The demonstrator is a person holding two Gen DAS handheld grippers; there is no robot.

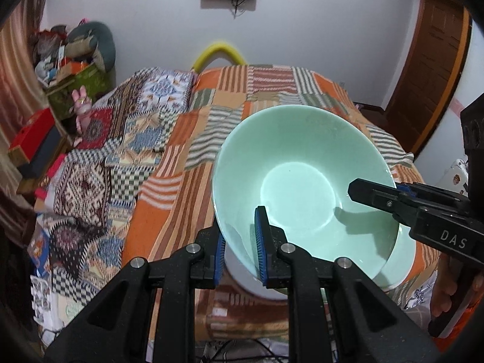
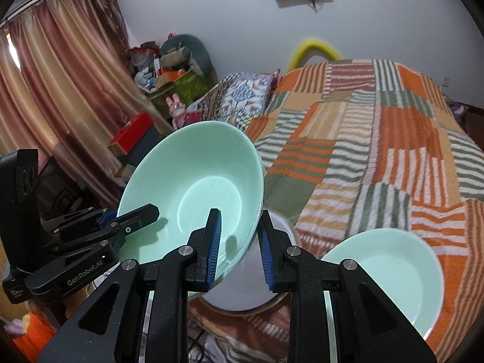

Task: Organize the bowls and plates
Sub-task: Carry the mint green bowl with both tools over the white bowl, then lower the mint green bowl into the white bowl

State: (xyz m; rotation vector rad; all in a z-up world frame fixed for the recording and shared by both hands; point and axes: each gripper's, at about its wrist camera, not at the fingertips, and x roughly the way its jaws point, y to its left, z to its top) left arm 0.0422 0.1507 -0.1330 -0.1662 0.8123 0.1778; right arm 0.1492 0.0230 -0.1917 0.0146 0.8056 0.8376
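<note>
A pale green bowl point(image 1: 305, 181) is held tilted above the patchwork bed; it also shows in the right wrist view point(image 2: 196, 187). My left gripper point(image 1: 242, 251) is shut on its near rim, one pad inside and one outside. My right gripper point(image 2: 239, 242) straddles the bowl's opposite rim, with a visible gap on the outer side. In the left wrist view the right gripper point(image 1: 375, 195) reaches in from the right. A white dish point(image 2: 242, 284) lies under the bowl. A second pale green plate point(image 2: 390, 275) lies on the bed to the right.
The bed is covered by an orange striped blanket point(image 2: 363, 151) and a patterned quilt point(image 1: 99, 163). Boxes and clutter point(image 1: 60, 69) stand at the far left by a curtain point(image 2: 60, 90). A wooden door point(image 1: 435, 69) is at the right.
</note>
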